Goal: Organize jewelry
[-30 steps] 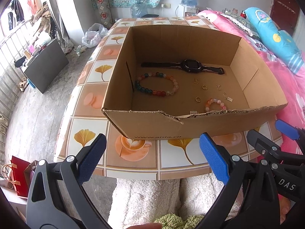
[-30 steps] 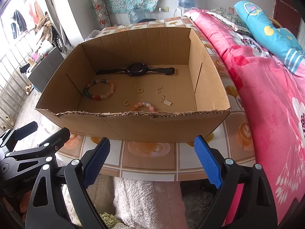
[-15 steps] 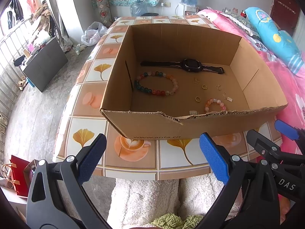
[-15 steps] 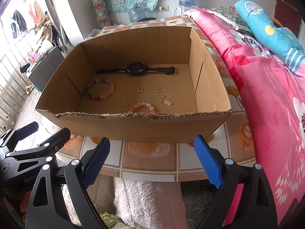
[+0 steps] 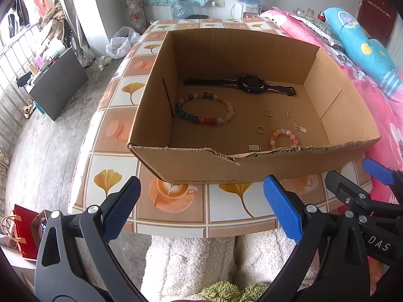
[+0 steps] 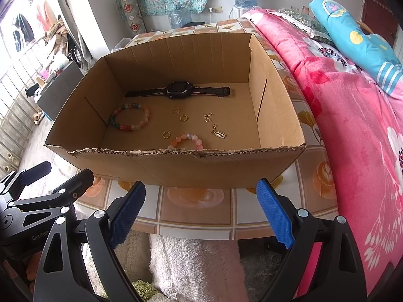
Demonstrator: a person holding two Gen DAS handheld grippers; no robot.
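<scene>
Inside the cardboard box on the tiled worktop, a black watch lies at 12 o'clock, a large beaded bracelet at 9 o'clock, and a small pink bracelet by the near wall at 5 o'clock, with gold rings between them. The left gripper and right gripper both hang released and empty, short of the box's near wall.

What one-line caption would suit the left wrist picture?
Open left gripper poised before a cardboard box holding a black watch, two bead bracelets and small gold pieces.
</scene>
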